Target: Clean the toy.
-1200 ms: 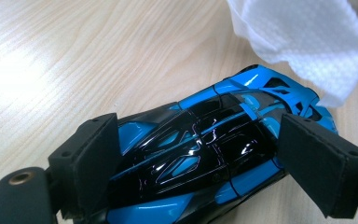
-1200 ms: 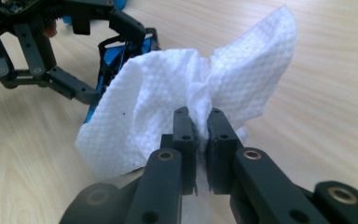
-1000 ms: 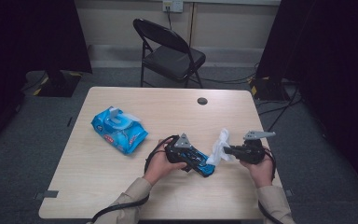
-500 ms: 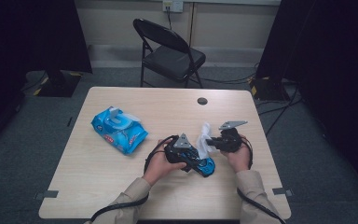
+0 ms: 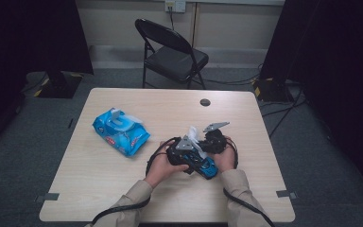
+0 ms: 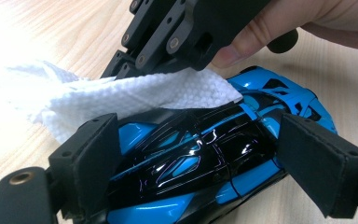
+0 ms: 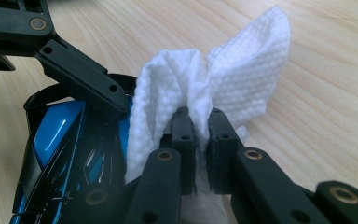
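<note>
We hold the blue toy car [image 6: 200, 163] clamped across its body between the pads of our left gripper [image 6: 200, 158], near the table's [image 5: 123, 189] front edge. Our right gripper [image 7: 196, 119] is pinched tight on a white wipe [image 7: 223, 70], and in the left gripper view the wipe lies draped against the car's roof. The blue wipes pack [image 5: 120, 132] lies well apart to the left.

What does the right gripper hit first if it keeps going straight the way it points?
Probably the blue toy car. The right gripper, shut on the white wipe, points at the car held in the left gripper; the wipe already lies against the car's body. Depth is hard to judge.
</note>
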A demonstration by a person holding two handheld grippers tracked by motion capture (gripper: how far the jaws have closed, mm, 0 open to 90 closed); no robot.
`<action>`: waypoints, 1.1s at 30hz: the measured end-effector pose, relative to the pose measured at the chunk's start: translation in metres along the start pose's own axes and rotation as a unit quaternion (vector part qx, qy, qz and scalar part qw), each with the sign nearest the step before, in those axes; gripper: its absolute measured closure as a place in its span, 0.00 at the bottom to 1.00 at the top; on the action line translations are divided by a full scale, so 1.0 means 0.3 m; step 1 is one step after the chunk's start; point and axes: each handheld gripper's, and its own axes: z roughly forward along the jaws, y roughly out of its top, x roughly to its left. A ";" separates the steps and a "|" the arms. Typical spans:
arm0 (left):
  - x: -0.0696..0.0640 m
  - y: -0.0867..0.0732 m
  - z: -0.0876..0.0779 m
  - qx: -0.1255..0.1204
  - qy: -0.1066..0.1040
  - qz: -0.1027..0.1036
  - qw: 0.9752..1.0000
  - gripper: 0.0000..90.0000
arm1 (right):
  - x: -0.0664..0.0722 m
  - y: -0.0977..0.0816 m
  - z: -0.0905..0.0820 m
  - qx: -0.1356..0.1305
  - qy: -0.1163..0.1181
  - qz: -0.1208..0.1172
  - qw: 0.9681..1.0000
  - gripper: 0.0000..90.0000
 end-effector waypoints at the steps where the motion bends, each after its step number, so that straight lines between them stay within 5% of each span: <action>1: 0.000 0.001 0.000 0.001 0.000 -0.001 1.000 0.15 | 0.002 0.002 0.001 0.002 -0.001 -0.003 1.000 0.94; 24: -0.003 0.002 0.001 0.002 0.000 -0.003 1.000 0.15 | -0.004 -0.069 -0.056 -0.016 0.012 -0.025 0.999 0.94; 33: -0.004 0.003 0.001 0.002 0.001 -0.003 1.000 0.15 | -0.012 -0.114 -0.093 -0.029 0.021 -0.017 0.999 0.94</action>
